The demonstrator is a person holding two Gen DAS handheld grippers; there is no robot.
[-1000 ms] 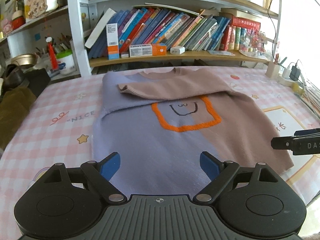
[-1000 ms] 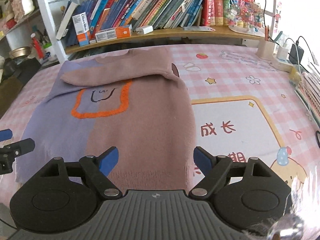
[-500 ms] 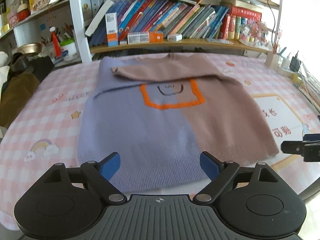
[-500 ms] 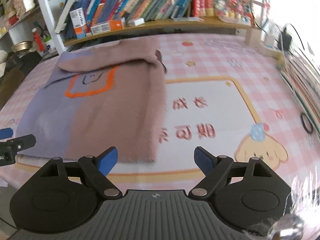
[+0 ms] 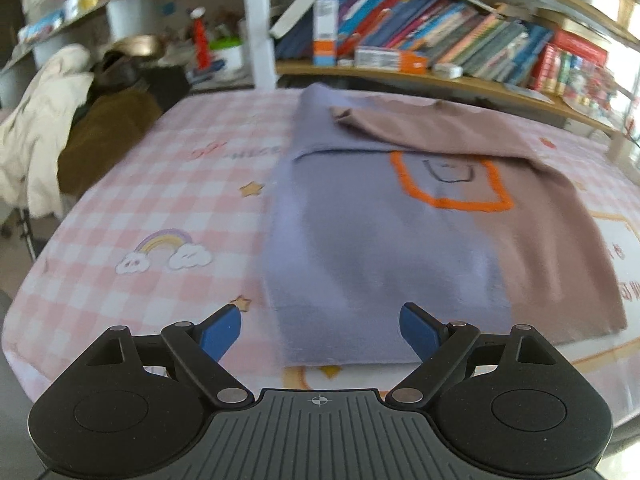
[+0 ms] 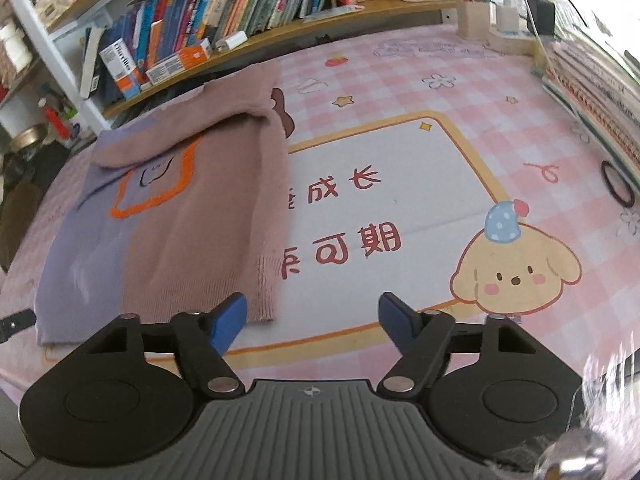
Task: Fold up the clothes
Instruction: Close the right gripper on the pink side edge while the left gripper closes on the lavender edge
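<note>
Sweater [image 5: 384, 248] lies flat on the table [image 5: 168, 200], on a pink checked cloth with cartoon prints. Half lilac, half dusty pink, orange-outlined square on the chest. Both sleeves folded in across the upper body, the pink one lying on top. Hem faces the near table edge.

Left gripper [image 5: 320, 330]: jaws wide apart, holding nothing. Hovers at the near table edge, just short of the hem's lilac corner; the left blue fingertip [image 5: 222, 330] sits over bare cloth beside the sweater, the right one over the lilac hem.

Right gripper [image 6: 312, 320]: jaws spread, nothing held. Near the pink hem corner [image 6: 262, 304]; its left fingertip [image 6: 230, 320] is just beside that corner, the rest of the gap over the white panel of the cloth. Contact with the fabric cannot be told.

Bookshelf [image 5: 440, 52] runs behind the table, packed with books. Pile of cream and brown clothing [image 5: 60, 128] off the table's far left. Power strip [image 6: 516, 36] and chargers at far right
</note>
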